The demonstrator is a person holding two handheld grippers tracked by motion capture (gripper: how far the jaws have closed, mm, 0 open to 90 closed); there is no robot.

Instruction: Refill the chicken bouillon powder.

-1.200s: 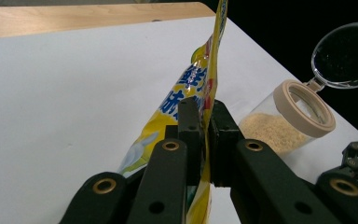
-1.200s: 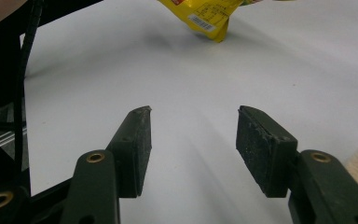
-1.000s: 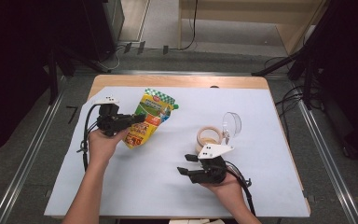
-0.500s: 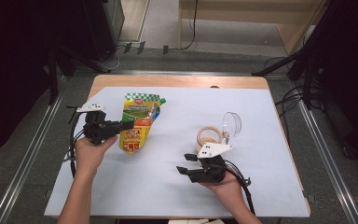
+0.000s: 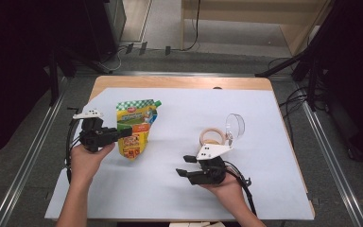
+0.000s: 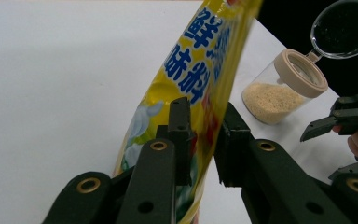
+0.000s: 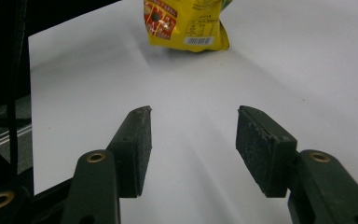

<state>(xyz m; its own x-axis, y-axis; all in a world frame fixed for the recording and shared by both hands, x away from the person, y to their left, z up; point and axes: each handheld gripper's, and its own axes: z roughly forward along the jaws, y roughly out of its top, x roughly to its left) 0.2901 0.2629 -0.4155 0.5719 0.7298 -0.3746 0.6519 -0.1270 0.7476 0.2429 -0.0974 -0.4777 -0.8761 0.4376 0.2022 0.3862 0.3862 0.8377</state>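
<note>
a white sheet (image 5: 264,142) covers most of the wooden table (image 5: 179,82), and 2 hand-held grippers work over it. the left gripper (image 5: 123,132), held in the person's left hand (image 5: 86,158) at the left side of the sheet, has its 2 black jaws closed on the edge of a yellow pouch (image 5: 135,126); in the left gripper view the pads press on either side of the pouch (image 6: 200,79), which rises tilted between them, blue printed characters showing on its yellow face. in the high view the pouch stands or leans near the left part of the sheet with its green checked top towards the far edge, its lower end seemingly touching the sheet, though that is hard to tell from above. the right gripper (image 5: 183,172), held in the right hand (image 5: 224,187) near the front of the sheet, has its jaws set wide apart with nothing between them; the right gripper view shows bare white sheet in the gap and the pouch (image 7: 186,23) farther off. just beyond the right gripper stands a small clear jar (image 5: 212,138) with a tan rim, its hinged clear lid (image 5: 234,125) flipped open and upright; in the left gripper view the jar (image 6: 279,91) holds pale granules in its lower part. the jar and the pouch are well apart.
</note>
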